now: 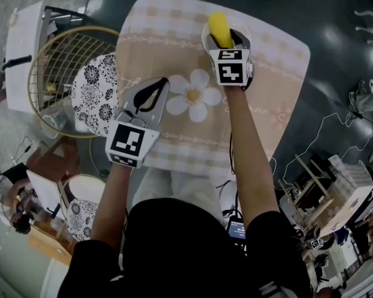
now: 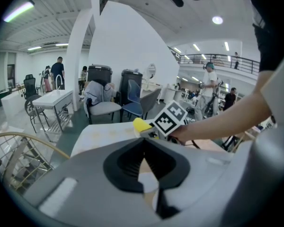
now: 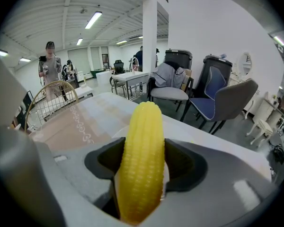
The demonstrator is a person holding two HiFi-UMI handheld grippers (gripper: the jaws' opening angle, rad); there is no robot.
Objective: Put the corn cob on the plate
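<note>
Our right gripper [image 1: 225, 42] clenches the corn cob [image 3: 143, 160] upright over the plate [image 1: 204, 39]; our left gripper [image 1: 150, 97], pinched closed and empty, hovers over the checked tablecloth [image 1: 168, 36], a wire basket [image 1: 56, 67] beside the table

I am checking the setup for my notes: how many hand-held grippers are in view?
2. The left hand-held gripper is shut and empty over the flower-print tablecloth; the right hand-held gripper, farther out, is shut on the corn cob. None appears hidden.
</note>
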